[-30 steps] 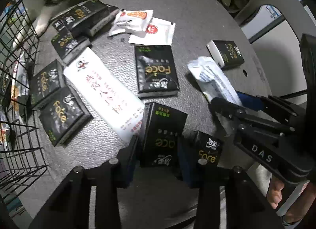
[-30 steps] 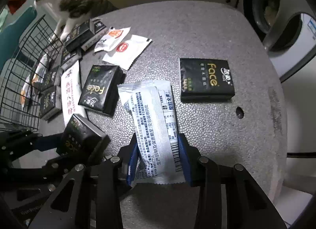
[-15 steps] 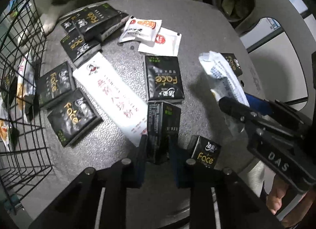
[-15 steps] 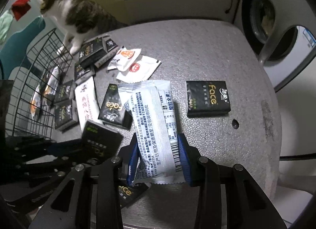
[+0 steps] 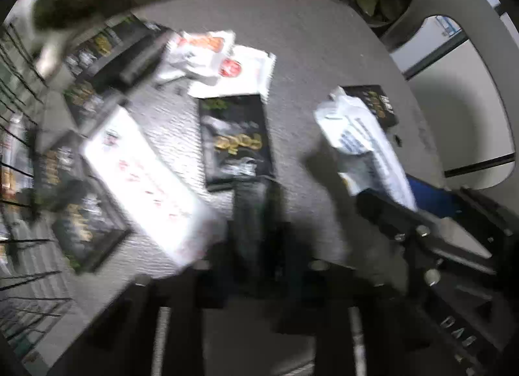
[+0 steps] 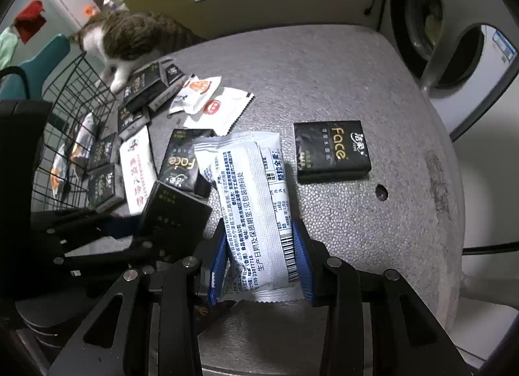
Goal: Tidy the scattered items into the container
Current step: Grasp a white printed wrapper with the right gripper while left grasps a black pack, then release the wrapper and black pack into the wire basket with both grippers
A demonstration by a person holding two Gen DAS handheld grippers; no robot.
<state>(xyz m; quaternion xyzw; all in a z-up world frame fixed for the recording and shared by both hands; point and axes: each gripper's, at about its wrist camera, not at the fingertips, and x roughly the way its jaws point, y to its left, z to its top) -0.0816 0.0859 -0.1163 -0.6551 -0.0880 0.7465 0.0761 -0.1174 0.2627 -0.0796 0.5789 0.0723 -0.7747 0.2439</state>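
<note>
At nine o'clock stands the wire basket (image 6: 65, 136). Your left gripper (image 5: 256, 246) is closing its jaws on a black tissue pack (image 6: 173, 214), held clear of the grey table (image 6: 324, 90). At six o'clock, your right gripper (image 6: 261, 262) holds its jaws narrowly clamped on the white snack packet (image 6: 253, 210).

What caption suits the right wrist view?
Right tongs grip a white snack packet above a grey table strewn with black tissue packs.
</note>
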